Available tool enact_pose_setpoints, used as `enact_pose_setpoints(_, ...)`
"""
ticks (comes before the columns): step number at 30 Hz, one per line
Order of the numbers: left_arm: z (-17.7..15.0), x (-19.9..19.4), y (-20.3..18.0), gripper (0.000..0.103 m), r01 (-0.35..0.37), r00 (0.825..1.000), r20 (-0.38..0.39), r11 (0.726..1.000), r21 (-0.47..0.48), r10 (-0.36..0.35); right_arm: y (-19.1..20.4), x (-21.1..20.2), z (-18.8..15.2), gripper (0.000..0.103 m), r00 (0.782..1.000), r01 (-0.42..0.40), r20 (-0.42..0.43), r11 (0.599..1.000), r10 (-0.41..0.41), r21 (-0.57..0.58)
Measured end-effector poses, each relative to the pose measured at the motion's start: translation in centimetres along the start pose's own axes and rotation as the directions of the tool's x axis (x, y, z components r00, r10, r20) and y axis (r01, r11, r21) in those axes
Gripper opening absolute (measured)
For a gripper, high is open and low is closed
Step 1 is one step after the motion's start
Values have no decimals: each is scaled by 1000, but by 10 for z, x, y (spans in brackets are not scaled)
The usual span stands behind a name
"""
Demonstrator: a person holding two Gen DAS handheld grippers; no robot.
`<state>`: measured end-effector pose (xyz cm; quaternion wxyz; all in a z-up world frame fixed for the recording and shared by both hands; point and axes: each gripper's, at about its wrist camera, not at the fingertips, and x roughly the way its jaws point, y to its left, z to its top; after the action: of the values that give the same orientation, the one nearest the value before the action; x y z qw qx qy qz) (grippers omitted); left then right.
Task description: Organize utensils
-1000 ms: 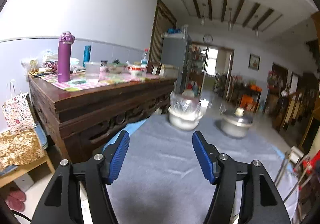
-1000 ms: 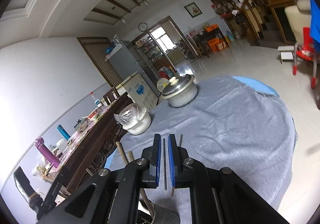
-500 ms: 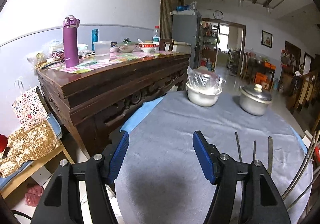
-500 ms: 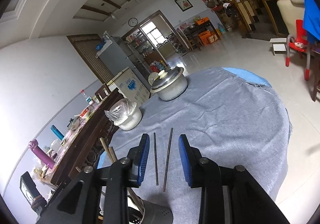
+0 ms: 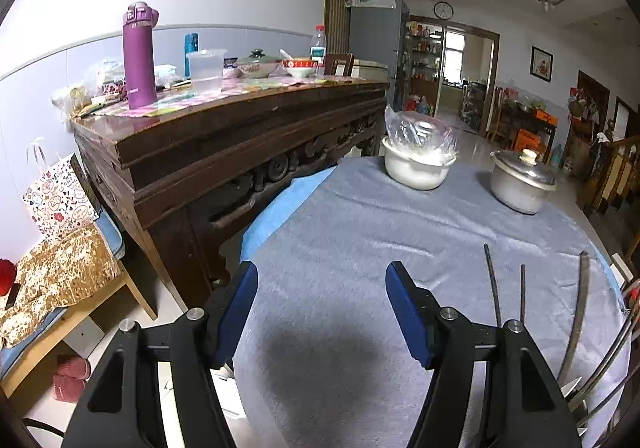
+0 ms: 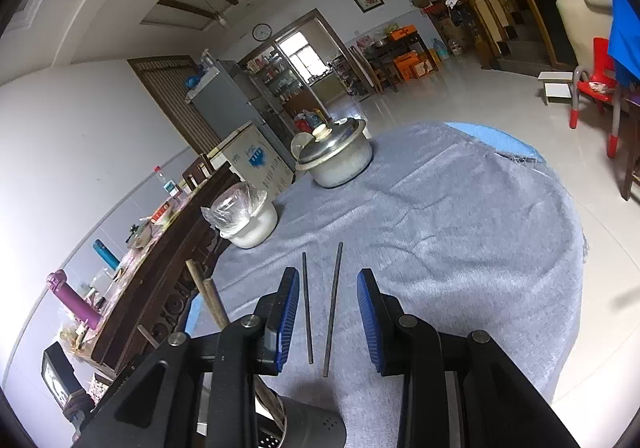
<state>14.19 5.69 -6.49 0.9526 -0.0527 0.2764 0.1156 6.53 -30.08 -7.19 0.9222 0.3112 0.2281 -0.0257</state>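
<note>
Two dark chopsticks lie side by side on the grey tablecloth. My right gripper stands open around them, its blue pads clear of both. A perforated metal utensil holder sits just below it, with wooden chopsticks sticking out. My left gripper hangs open over bare cloth with nothing between its fingers. In the left wrist view the two chopsticks lie to the right, beside a longer flat metal utensil. Metal handles cross the right edge.
At the far side of the round table stand a white pot covered with a plastic bag and a lidded metal pot. A dark carved sideboard with a purple bottle runs along the left. The table's near left edge drops to the floor.
My right gripper has opened and let go of a chopstick, which now lies on the cloth beside the other. The left gripper tipped downward, bringing the chopsticks into its view.
</note>
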Motion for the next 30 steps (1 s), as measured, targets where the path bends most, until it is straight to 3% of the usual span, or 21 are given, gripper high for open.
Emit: enact_pose_setpoints(30,-27,64,-9,67,-1,985,-170,1000,31,7,-32,60,-16,33,988,51,-147,996,-40,74)
